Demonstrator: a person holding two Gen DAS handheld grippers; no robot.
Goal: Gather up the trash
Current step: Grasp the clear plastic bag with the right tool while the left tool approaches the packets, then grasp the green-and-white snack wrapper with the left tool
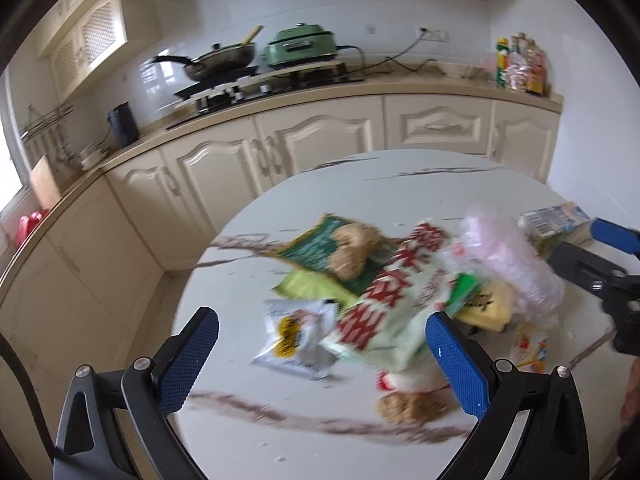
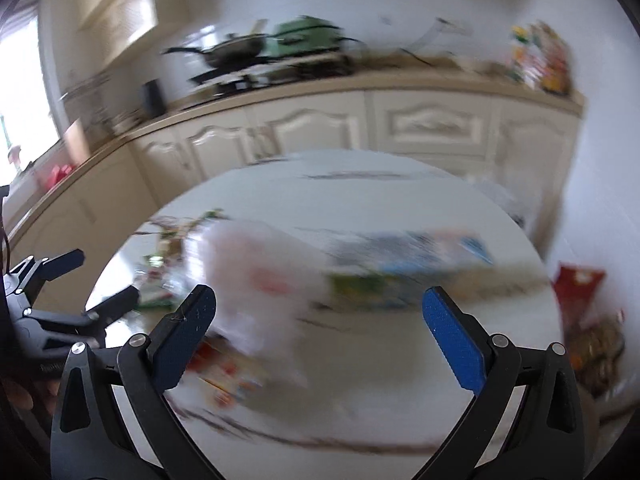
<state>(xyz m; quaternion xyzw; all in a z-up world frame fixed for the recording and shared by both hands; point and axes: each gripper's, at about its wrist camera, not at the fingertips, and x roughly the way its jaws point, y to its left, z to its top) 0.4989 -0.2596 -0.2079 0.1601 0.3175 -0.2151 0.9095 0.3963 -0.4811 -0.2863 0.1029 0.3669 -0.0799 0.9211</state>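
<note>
A heap of snack wrappers lies on the round white table (image 1: 304,444): a small silver packet (image 1: 298,338), a red-and-white bag (image 1: 384,312), a dark green bag (image 1: 340,252), a yellow packet (image 1: 490,306) and a crumpled pink plastic bag (image 1: 516,264). My left gripper (image 1: 322,364) hangs open just above the near side of the heap, the silver packet between its fingers. My right gripper (image 2: 320,340) is open over the table in a blurred view, the pink plastic bag (image 2: 248,292) ahead to its left and a carton (image 2: 404,264) beyond. The right gripper (image 1: 608,256) also shows in the left wrist view, by a carton (image 1: 554,222).
Cream kitchen cabinets (image 1: 320,140) curve behind the table, with a wok (image 1: 222,62), a green cooker (image 1: 302,46) and bottles (image 1: 520,66) on the counter. A red packet (image 2: 576,292) lies at the table's right edge. The left gripper (image 2: 80,292) appears at the right wrist view's left.
</note>
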